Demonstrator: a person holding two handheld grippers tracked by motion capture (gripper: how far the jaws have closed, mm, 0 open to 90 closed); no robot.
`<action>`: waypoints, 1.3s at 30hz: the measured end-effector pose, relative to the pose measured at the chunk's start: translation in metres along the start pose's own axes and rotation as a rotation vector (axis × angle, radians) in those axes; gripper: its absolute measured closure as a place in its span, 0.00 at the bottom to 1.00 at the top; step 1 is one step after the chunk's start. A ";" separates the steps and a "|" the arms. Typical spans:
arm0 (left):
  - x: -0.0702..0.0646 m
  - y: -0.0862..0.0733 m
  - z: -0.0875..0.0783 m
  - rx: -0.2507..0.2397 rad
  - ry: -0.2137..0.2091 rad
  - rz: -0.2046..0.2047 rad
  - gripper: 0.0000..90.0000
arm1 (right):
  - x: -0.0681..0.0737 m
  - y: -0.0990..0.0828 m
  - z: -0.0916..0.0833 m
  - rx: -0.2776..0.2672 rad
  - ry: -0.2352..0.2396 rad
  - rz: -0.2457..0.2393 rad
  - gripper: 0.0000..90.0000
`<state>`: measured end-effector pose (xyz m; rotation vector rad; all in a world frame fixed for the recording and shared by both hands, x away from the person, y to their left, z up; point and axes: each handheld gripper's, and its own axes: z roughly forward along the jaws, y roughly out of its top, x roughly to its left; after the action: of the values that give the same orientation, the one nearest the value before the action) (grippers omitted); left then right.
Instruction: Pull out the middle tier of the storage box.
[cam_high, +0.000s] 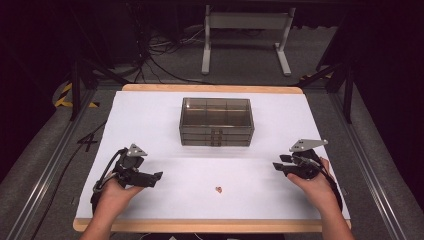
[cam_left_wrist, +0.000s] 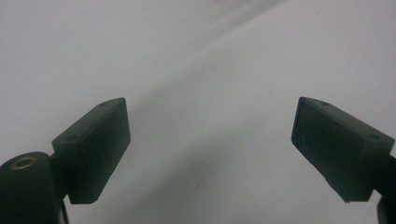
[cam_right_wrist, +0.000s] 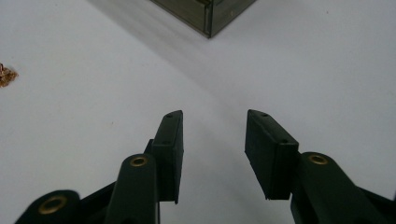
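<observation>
We see a pale wooden desk whose top is covered by a white sheet that leaves a strip of wood bare along the far and near edges. Around it lies a grey carpeted floor. Beyond the far edge stands a light grey metal frame on two flat feet, and to its left a tangle of black cables runs across the carpet. Yellow-and-black striped tape marks the floor at the far left, near a dark upright post. A silver metal rail flanks the desk on the left, another silver rail on the right.
</observation>
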<state>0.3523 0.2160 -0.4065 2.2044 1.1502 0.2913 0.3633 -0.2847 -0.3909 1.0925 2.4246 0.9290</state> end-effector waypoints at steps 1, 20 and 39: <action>0.000 0.000 0.000 0.000 0.000 0.000 0.13 | 0.000 0.000 0.000 0.000 0.000 0.000 0.65; 0.007 -0.004 -0.005 -0.007 -0.023 -0.016 0.13 | 0.001 0.007 -0.004 0.000 0.052 -0.033 0.60; 0.006 -0.003 -0.004 -0.005 -0.031 -0.008 0.12 | 0.031 0.042 0.010 0.015 0.115 -0.166 0.58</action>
<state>0.3520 0.2233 -0.4060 2.1920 1.1396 0.2551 0.3714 -0.2363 -0.3702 0.8488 2.5724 0.9437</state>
